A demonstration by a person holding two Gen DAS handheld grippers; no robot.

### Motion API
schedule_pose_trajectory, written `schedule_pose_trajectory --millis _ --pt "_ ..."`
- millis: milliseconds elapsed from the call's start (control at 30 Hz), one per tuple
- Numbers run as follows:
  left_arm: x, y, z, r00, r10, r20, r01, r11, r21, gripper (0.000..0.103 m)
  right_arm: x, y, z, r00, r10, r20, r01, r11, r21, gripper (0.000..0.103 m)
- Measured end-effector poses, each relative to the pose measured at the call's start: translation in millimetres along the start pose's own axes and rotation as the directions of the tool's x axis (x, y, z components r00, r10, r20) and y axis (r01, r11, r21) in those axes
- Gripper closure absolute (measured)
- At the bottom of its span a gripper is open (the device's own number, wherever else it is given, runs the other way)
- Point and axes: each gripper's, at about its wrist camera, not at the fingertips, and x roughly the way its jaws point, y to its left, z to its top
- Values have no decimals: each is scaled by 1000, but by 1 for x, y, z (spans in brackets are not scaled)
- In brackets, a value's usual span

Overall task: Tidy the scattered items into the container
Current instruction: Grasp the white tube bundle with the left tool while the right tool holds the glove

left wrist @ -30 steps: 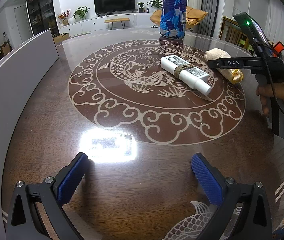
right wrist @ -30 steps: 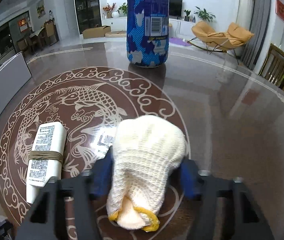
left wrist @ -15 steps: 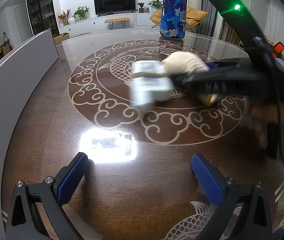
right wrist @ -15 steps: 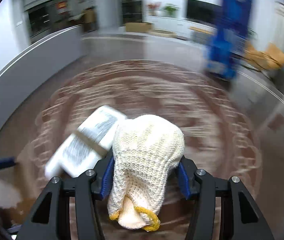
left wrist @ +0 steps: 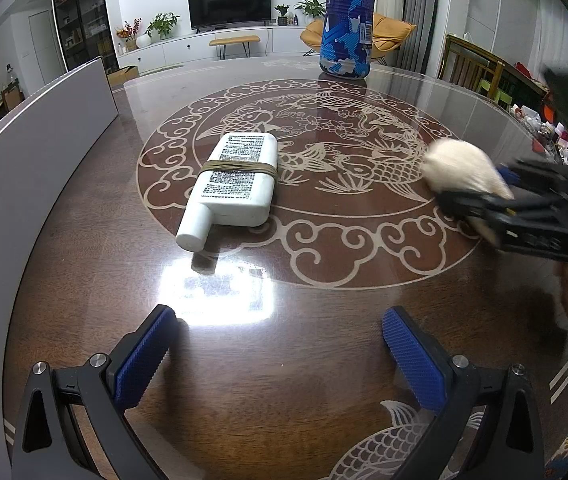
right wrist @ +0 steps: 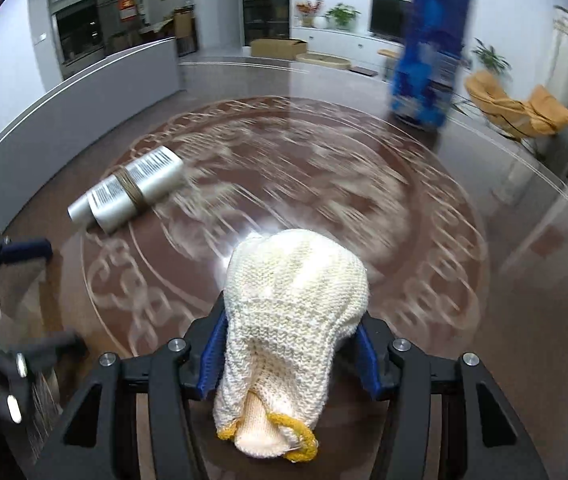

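Right wrist view: my right gripper (right wrist: 290, 356) was clamped on the knitted glove bundle (right wrist: 294, 320), lifted above the table (right wrist: 504, 320) near its right edge. My left gripper (left wrist: 276, 354) hung wide open and empty over the near edge. The white bottle (left wrist: 236, 178) lay flat at the table's centre. The grey container wall (left wrist: 24, 152) ran along the left edge. Judged: nothing visibly stowed; glove and bottle both left.
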Motion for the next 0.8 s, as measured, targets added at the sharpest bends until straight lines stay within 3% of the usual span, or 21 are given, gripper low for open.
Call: schedule_pose_trajectory --millis 133,300,433,633,800 --pt "0 0 0 1000 0 0 0 1000 0 0 -17 -15 -21 1000 -22 14 22 999 39 40" --pt "0 0 -1 1000 -1 0 1 1000 1 0 -16 -15 -22 1000 -29 1 29 999 44 25" --pt "4 -1 7 999 -25 -19 26 999 39 0 -16 -16 -23 1000 -26 -1 26 998 53 24" --pt "33 10 48 992 -22 -126 27 999 40 0 -16 -15 -24 1000 -26 -1 26 998 50 23" --pt "55 20 75 993 -9 -120 12 1000 19 0 -17 -14 -25 1000 -25 -1 25 998 49 23"
